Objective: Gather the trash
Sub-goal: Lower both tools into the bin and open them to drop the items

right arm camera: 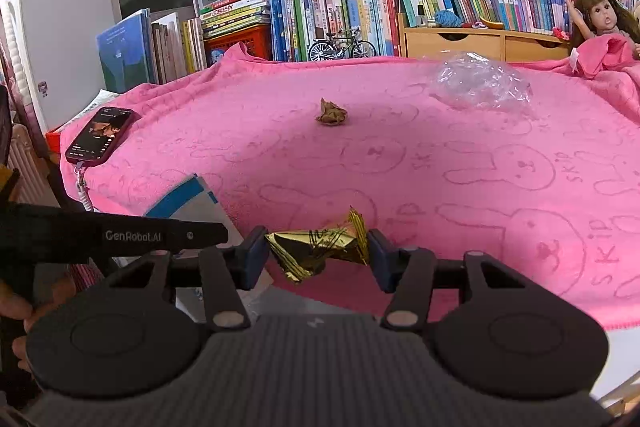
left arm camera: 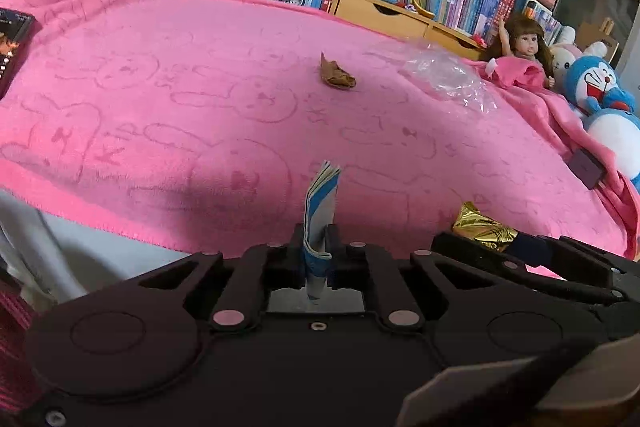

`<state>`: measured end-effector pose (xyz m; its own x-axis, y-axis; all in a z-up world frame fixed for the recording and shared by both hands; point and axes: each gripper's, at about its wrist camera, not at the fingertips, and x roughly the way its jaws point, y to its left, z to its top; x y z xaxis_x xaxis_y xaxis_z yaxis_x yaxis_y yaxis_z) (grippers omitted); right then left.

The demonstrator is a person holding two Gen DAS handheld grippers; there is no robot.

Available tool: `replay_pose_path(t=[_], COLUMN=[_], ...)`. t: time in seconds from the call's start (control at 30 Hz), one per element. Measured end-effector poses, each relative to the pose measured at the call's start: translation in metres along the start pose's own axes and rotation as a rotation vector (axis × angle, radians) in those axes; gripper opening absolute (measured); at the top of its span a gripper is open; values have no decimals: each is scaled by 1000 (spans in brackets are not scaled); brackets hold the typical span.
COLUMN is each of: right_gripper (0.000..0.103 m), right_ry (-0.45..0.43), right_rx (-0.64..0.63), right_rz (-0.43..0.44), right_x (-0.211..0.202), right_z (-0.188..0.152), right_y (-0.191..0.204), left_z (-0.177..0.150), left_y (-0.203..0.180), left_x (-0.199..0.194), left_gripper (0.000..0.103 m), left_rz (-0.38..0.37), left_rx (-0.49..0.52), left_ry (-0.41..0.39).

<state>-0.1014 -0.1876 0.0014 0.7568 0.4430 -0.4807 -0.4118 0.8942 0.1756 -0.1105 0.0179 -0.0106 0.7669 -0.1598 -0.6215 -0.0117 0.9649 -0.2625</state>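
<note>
— 2 grippers over 1 pink blanket (right arm camera: 440,155), biggest thing here. What lies on it?

— Clear plastic wrap (right arm camera: 482,81) at the far side, crumpled brown paper (right arm camera: 331,112) mid-blanket, both well apart from the fingers.

— Left gripper (left arm camera: 317,239)?

— Pressed together on a blue-and-white wrapper (left arm camera: 320,203), standing upright between its fingers.

— Right gripper (right arm camera: 318,253)?

— Half spread, pinching a gold foil wrapper (right arm camera: 320,247) between both pads, at the blanket's near edge.
</note>
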Motion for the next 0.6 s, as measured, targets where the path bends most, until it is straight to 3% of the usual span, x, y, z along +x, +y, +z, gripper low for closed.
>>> replay_pose_path(t=[0.27,0.6], right_gripper=[55,55], right_ry=[71,279], right_rx=[34,95], right_rz=[38,24], right_x=[-6,8], right_z=[-22,-73], right_y=[5,5], left_z=[-34,-90], left_y=[2,16], left_x=[-4,41], left_gripper=[8,8], left_rz=[14,67], left_rx=[54,50], left_ry=[130,435])
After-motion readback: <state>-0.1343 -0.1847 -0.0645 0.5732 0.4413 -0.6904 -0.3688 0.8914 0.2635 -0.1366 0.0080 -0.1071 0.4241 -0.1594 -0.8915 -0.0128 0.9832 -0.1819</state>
